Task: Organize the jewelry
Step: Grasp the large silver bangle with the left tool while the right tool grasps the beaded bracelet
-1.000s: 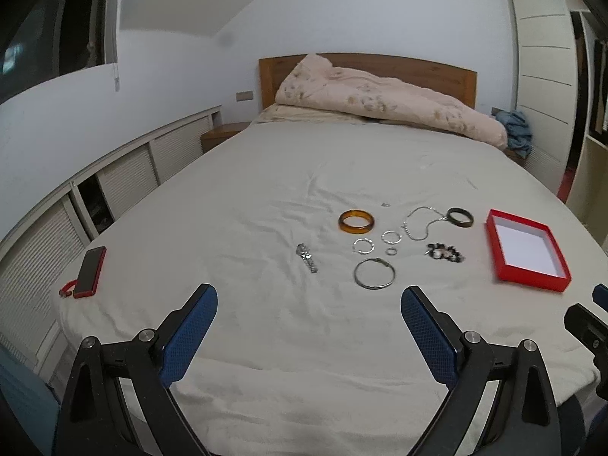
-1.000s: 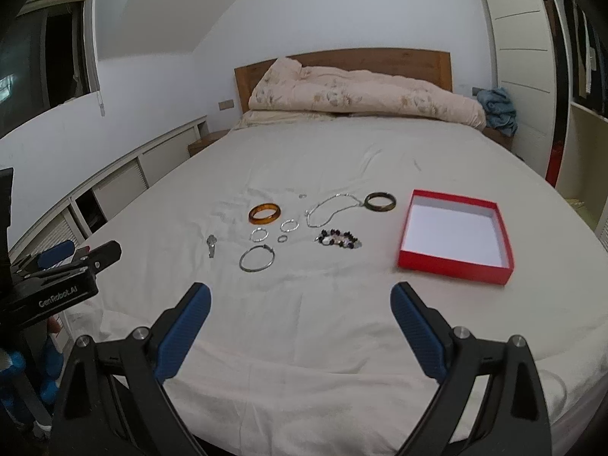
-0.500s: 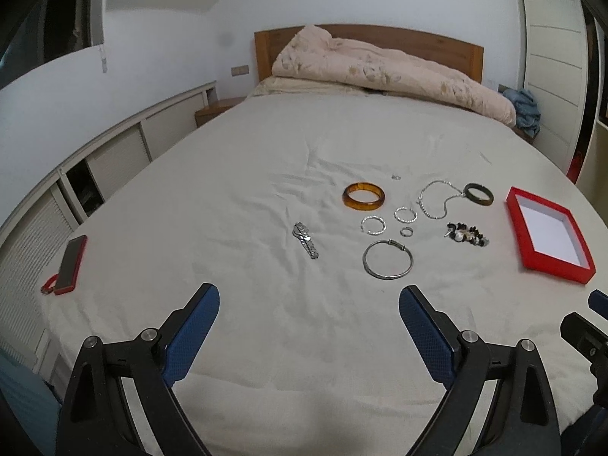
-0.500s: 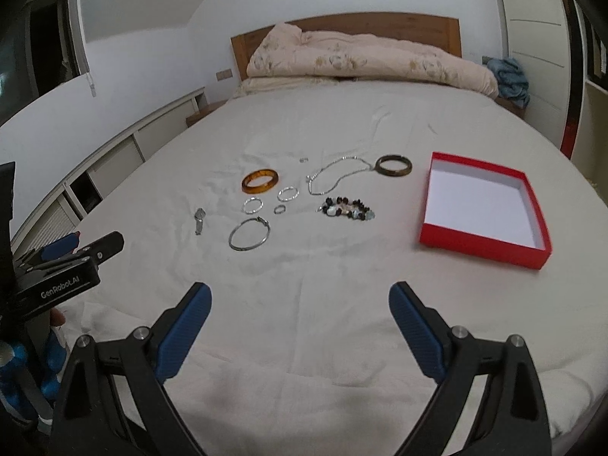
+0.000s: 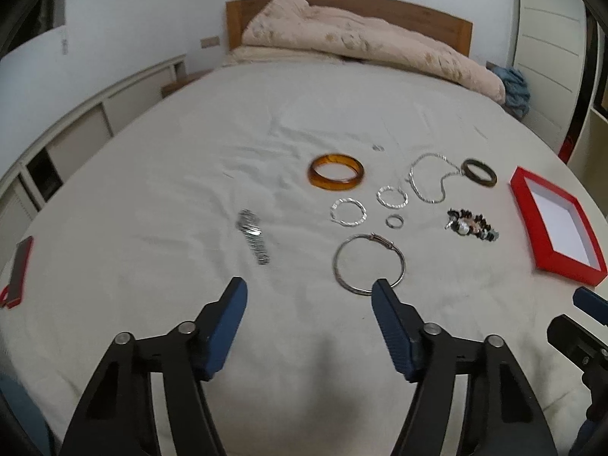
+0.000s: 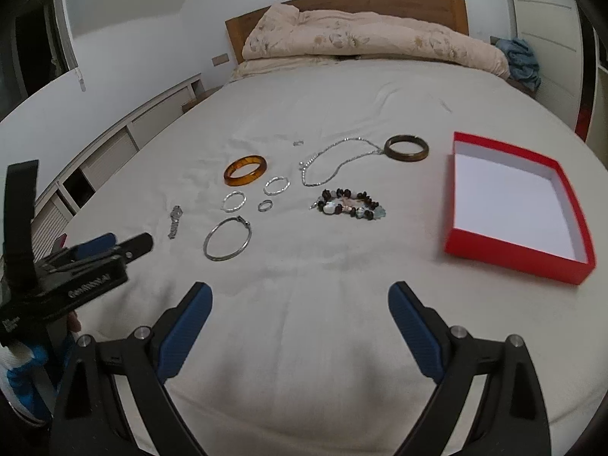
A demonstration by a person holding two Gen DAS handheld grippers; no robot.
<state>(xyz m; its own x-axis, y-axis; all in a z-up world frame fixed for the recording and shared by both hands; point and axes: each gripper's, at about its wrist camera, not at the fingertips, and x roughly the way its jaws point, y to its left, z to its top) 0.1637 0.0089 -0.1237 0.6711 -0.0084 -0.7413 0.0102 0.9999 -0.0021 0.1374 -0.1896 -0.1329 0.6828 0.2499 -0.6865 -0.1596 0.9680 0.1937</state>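
Jewelry lies spread on the bed: an amber bangle (image 5: 336, 177) (image 6: 245, 174), a dark bangle (image 5: 479, 173) (image 6: 406, 148), a silver chain necklace (image 5: 429, 182) (image 6: 334, 165), a beaded bracelet (image 5: 471, 225) (image 6: 351, 204), a large silver hoop bangle (image 5: 368, 264) (image 6: 227, 243), several small silver rings (image 5: 348, 211) (image 6: 276, 185) and a watch (image 5: 254, 235) (image 6: 175, 221). An open red box (image 5: 555, 226) (image 6: 513, 205) sits to the right. My left gripper (image 5: 308, 292) is open, just short of the hoop bangle. My right gripper (image 6: 300, 296) is open and empty.
A folded pink duvet (image 5: 364, 41) and wooden headboard (image 6: 342, 3) lie at the far end. A red phone (image 5: 19, 271) lies at the bed's left edge. White cupboards (image 6: 114, 144) line the left wall. The left gripper shows in the right wrist view (image 6: 95, 250).
Both grippers have moved forward and lower over the bed, closer to the jewelry. The left gripper's jaws have narrowed somewhat. Nothing on the bed has moved.
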